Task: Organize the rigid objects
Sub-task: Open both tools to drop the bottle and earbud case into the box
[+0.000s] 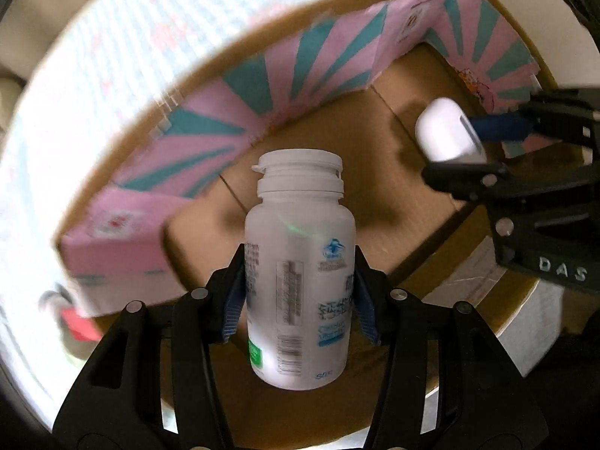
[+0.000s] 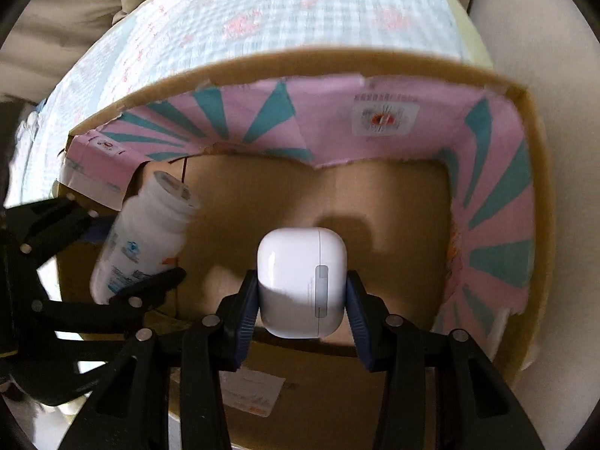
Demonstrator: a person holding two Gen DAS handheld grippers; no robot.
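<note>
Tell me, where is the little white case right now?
The small white rounded plastic case is pinched in the right gripper, held over the brown cardboard box, right of the white plastic pill bottle.

Place: looks to me like a home, most likely a living room or bedroom.
Soft furnishing: I see beige cushions [image 2: 75, 3], sofa-like, behind the work surface.
Cover: a pale blue checked cloth [image 2: 262, 15] with small pink motifs is spread under everything, quilted like bedding or a household tablecloth.
Container: a reused cardboard box [image 2: 540, 195], lined with pink-and-teal printed packaging, sits on it.
</note>
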